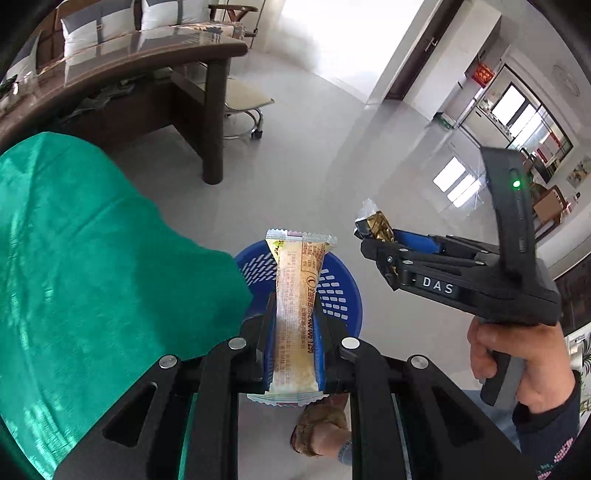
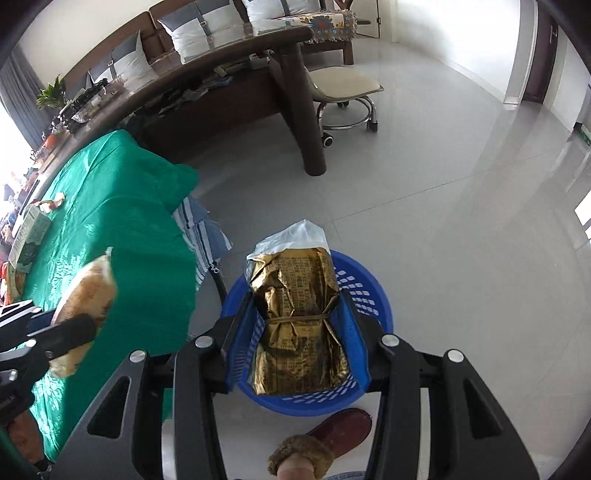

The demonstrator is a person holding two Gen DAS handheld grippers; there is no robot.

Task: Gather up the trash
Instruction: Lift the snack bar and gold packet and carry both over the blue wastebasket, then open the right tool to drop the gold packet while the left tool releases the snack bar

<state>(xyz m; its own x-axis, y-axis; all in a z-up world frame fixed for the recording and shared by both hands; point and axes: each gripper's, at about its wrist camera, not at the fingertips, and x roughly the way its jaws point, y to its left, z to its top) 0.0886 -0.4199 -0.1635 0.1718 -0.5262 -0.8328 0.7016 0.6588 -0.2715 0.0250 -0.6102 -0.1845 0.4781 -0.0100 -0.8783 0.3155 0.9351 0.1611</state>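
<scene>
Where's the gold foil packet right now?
The gold foil packet is clamped between the right gripper fingers, held above the blue basket on the floor, just right of the green-clothed table.

Home living room: cushioned sofa [image 2: 192, 33], wooden table [image 2: 221, 70], tiled floor [image 2: 443, 184]

Pale yellow snack wrapper [image 1: 297, 310], brown print, white crimped ends. Gold foil packet [image 2: 299, 317], dark fine print, clear plastic top. Blue basket [image 2: 364, 280], slotted wall. Green cloth [image 2: 122, 236], faint leaf pattern. Blue-and-white striped fabric [image 2: 201, 230]. Floor [image 2: 461, 240] glossy pale grey.
</scene>
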